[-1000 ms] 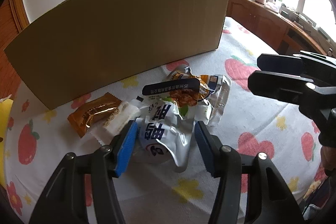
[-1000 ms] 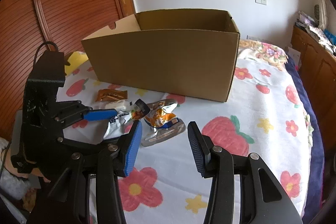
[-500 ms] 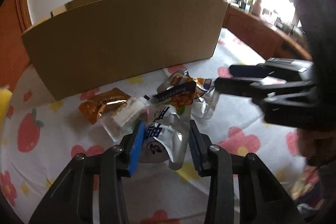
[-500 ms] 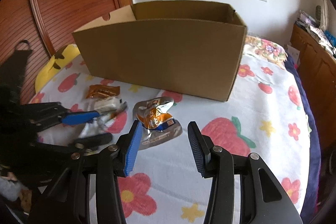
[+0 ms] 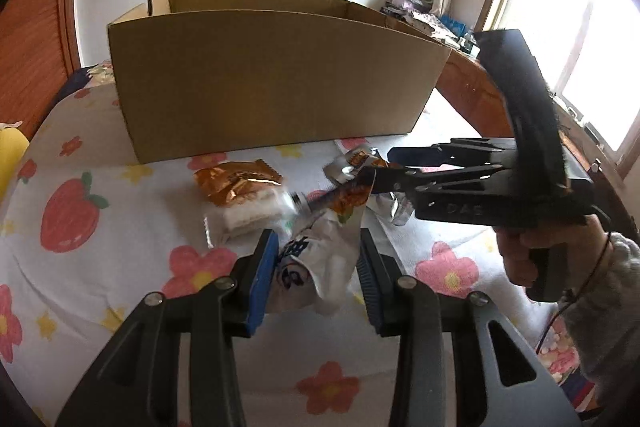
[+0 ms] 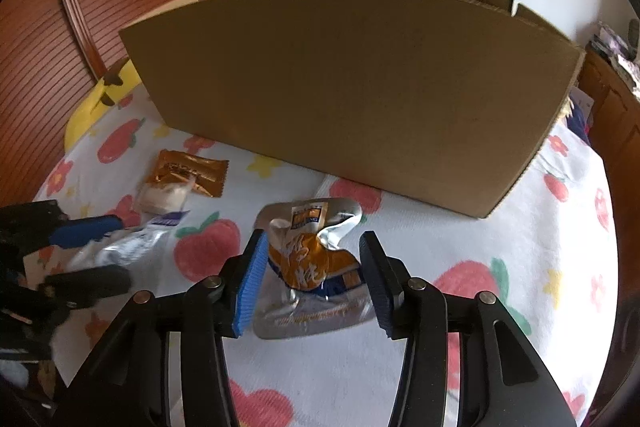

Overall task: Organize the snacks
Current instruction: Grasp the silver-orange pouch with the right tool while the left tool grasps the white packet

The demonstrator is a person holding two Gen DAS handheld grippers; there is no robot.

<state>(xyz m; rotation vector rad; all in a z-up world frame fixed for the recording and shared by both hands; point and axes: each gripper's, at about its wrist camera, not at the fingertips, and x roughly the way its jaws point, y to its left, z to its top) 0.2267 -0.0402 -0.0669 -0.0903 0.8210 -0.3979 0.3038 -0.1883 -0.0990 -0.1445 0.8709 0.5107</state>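
Left gripper [image 5: 318, 277] gripping silver pouch [image 5: 320, 263], lifted off bed; right gripper [image 6: 312, 281] wide around orange pouch [image 6: 310, 263] (lying flat). Close low, squarely, then carry into cardboard box [image 6: 360, 87].

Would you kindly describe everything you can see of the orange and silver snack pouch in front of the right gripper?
The pouch is crinkled silver foil with an orange printed panel and a blue strip. It lies crumpled on the flowered sheet, its upper end curled up, just before the box. It sits between the open fingers of the right gripper; contact is unclear.
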